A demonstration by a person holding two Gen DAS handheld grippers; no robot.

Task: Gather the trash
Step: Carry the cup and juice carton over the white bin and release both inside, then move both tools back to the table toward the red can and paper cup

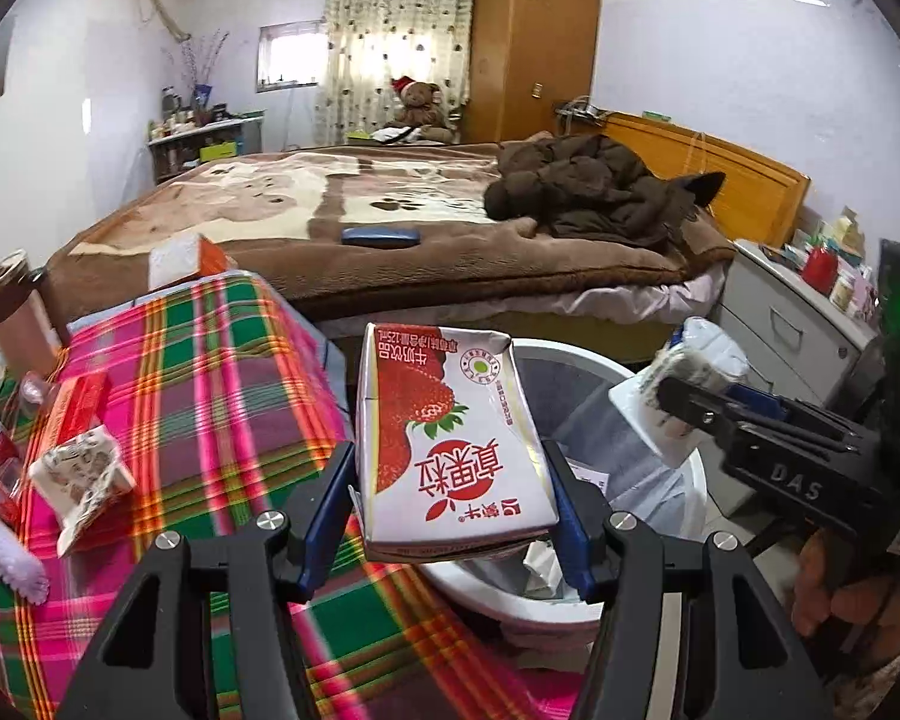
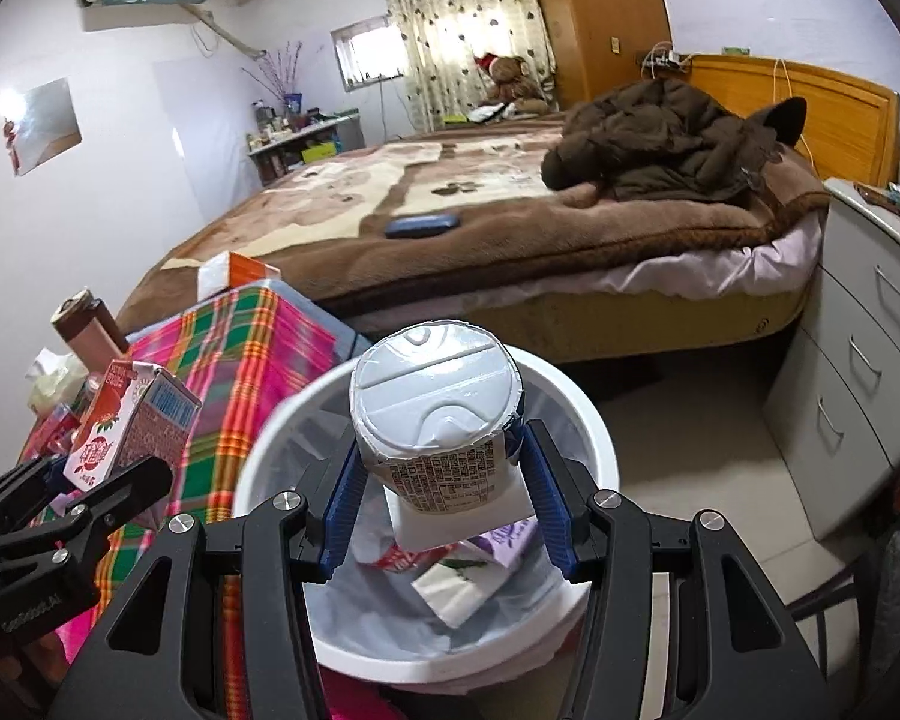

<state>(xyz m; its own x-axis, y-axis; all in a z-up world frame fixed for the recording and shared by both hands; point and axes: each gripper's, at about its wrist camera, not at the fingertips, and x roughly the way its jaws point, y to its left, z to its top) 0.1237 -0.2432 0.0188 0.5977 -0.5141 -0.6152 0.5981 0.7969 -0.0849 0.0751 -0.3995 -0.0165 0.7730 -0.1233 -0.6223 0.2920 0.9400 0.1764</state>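
Bin rim just below: left tongs w/ carton, right tongs w/ cup.

1. A strawberry milk carton, white and red with a dented top, is held between the left gripper's pads at the bin's rim.
2. A yogurt cup with a crumpled foil lid is clamped in the right gripper above the bin.
3. A white trash bin, lined with a bag, is seen holding discarded wrappers.
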